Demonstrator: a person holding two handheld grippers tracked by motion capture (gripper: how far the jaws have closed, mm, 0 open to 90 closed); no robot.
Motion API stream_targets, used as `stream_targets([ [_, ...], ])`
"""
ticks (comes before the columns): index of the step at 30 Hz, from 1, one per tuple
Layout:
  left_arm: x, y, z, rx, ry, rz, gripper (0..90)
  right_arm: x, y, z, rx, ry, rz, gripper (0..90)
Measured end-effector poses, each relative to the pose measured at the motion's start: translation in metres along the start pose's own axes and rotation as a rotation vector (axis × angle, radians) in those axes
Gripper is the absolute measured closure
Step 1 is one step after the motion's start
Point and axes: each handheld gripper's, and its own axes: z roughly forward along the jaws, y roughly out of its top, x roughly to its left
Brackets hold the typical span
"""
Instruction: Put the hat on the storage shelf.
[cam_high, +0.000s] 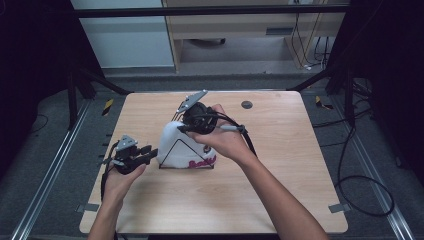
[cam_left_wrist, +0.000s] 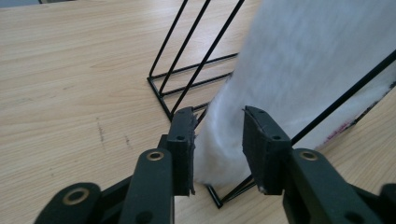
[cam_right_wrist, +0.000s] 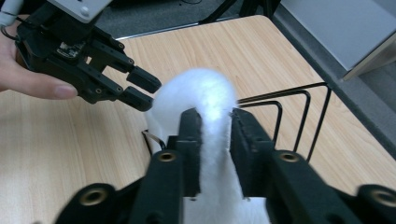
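A: What is on the rack?
B: A fluffy white towel (cam_high: 175, 145) draped over a thin black wire rack (cam_high: 186, 155) on the pale wooden table (cam_high: 280, 165).
A: And the grippers?
B: The left gripper (cam_left_wrist: 217, 140) straddles the towel's lower edge, pads slightly parted. The right gripper (cam_right_wrist: 215, 135) straddles the soft top fold, jaws loosened.

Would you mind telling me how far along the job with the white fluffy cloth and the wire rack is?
The white fluffy cloth already hangs over the black wire rack. Left gripper and right gripper straddle it, jaws slightly apart. Left to do: pull both clear.
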Motion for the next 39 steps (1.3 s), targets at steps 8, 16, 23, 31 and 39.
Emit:
stream_targets([
  [8, 0.006, -0.003, -0.013, 0.053, 0.052, 0.031, 27.7, 0.001, -0.001, -0.016, -0.058, -0.038, 0.038, 48.9],
  [16, 0.005, -0.014, -0.024, 0.069, 0.073, 0.078, 5.8, -0.010, -0.014, -0.057, -0.140, -0.127, 0.137, 20.0],
  [23, 0.005, -0.024, -0.021, 0.081, 0.065, 0.073, 5.4, -0.015, -0.032, -0.078, -0.171, -0.177, 0.162, 9.6],
  [31, 0.007, -0.034, -0.018, 0.094, 0.085, 0.084, 5.4, -0.022, -0.079, -0.093, -0.159, -0.203, 0.200, 7.2],
  [39, 0.007, -0.043, -0.015, 0.130, 0.097, 0.098, 5.4, -0.027, -0.133, -0.104, -0.119, -0.240, 0.261, 10.2],
])
